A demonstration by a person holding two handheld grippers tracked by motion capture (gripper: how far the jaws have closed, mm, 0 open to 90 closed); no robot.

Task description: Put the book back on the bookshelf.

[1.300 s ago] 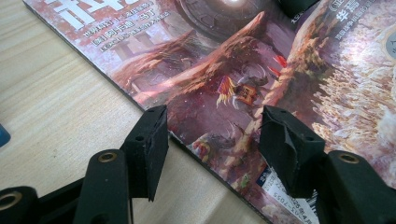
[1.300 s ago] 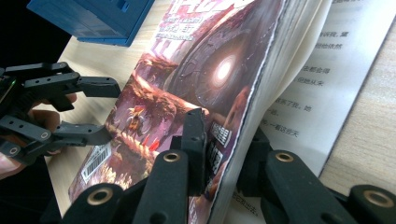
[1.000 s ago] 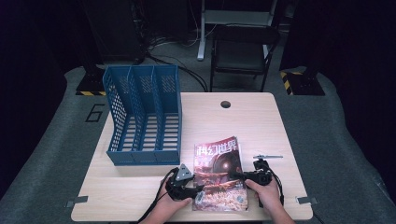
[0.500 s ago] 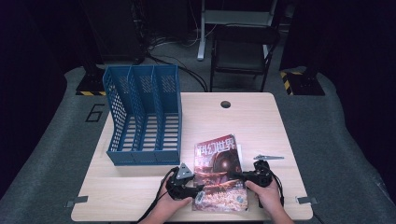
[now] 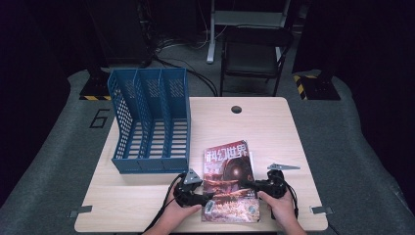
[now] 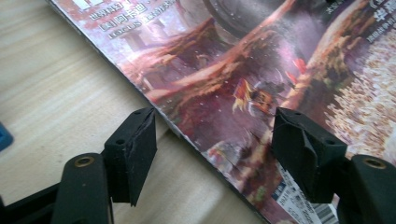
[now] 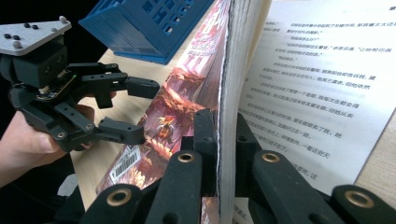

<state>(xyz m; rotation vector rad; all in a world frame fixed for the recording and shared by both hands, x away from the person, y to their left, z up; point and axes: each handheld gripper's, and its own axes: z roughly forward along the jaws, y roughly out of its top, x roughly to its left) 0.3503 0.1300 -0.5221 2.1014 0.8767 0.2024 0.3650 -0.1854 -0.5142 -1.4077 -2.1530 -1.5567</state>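
A magazine with a reddish illustrated cover lies at the front of the table. My right gripper is shut on its right edge; in the right gripper view the jaws pinch the cover and a thick stack of pages, lifted off a printed page. My left gripper is open and its jaws have just been opening. In the left gripper view the magazine's left edge lies between the pads without being pressed. The left gripper also faces the cover in the right gripper view.
A blue three-slot file rack stands at the table's left, its base near the magazine's top corner. The wooden table has a cable hole at the back. A dark chair stands behind the table.
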